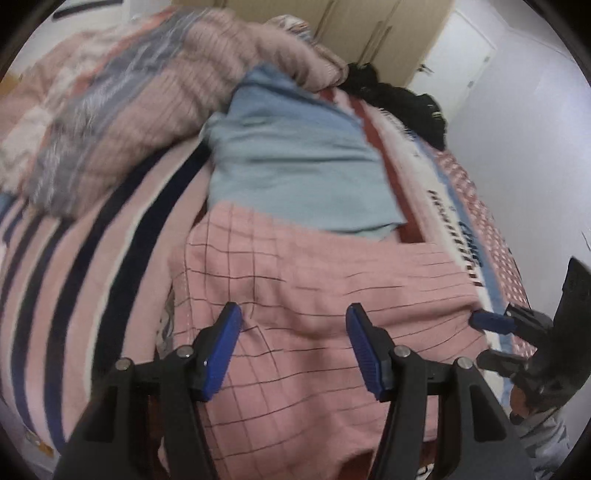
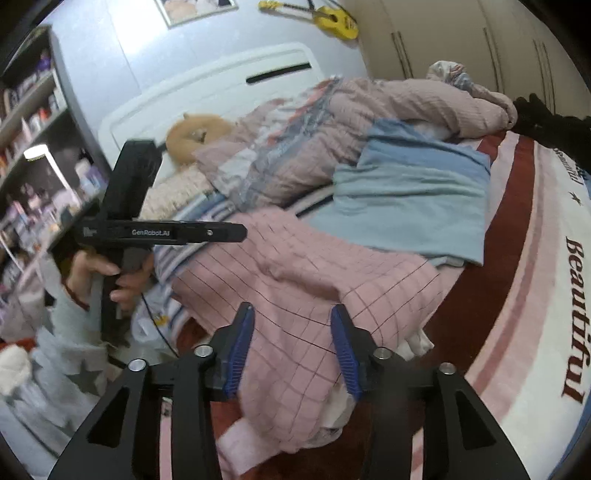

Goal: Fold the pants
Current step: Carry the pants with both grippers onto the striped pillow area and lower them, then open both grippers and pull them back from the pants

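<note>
Left wrist view: the left tool (image 1: 293, 350) hangs with its jaws parted over the pink checked pants (image 1: 314, 295), gripping nothing; a folded blue garment (image 1: 295, 166) lies at 12 o'clock of them on the bed (image 1: 74, 277).

Right wrist view: the right tool (image 2: 291, 347) stands open above the pants (image 2: 295, 280), empty. The left tool (image 2: 221, 232) shows at 10 o'clock, held by a hand (image 2: 122, 277).

pink checked pants (image 2: 295, 280) near edge hidden behind gripper bodies, shelf items (image 2: 33, 122) blurred, wall picture (image 2: 195, 9) cut off
</note>
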### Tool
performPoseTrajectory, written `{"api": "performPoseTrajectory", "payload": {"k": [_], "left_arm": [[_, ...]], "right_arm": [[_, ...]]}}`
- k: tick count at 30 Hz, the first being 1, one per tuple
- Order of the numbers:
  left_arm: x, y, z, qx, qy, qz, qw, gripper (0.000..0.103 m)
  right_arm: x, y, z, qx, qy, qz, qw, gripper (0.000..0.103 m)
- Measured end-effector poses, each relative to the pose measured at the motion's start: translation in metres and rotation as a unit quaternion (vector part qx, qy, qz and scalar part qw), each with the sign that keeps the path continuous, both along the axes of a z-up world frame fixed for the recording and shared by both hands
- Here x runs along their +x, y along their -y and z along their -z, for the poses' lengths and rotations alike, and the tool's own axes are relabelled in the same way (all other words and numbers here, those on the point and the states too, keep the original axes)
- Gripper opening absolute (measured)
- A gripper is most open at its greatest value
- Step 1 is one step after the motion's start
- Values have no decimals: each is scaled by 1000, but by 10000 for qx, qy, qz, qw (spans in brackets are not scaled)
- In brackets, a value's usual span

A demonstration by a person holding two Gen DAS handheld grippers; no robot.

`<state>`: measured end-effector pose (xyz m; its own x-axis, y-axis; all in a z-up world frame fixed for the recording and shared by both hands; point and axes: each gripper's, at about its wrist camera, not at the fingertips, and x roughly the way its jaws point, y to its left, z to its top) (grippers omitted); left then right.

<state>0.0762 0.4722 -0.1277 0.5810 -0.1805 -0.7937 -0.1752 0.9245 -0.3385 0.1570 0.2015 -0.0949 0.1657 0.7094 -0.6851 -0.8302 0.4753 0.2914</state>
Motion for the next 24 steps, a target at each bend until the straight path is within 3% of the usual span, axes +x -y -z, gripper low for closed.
{"api": "performPoseTrajectory", "payload": {"k": [3,8,11,17,19,24], "left_arm": [[-2,-8,15,-218,21,-58,9997,55],[1,-2,17,-81,-59,-81,9999,55],[1,7,9,108,-112,-104,9998,57],[-12,37,-18,359,150,-3,9992,62],[-18,54,-30,625,300,-11,9976,70],[-34,107,-60,1111,851,38,9902,72]], "right_arm": [[7,-4,29,-190,-57,37,9998,42],[11,0,55,-219,-290,36,9993,42],[9,4,50,-180,-263,79,9995,42],[2,21,27,3,-26,232,9997,44],[-2,33,20,60,61,309,9995,49],[-15,81,-1,191,308,661,9972,55]]}}
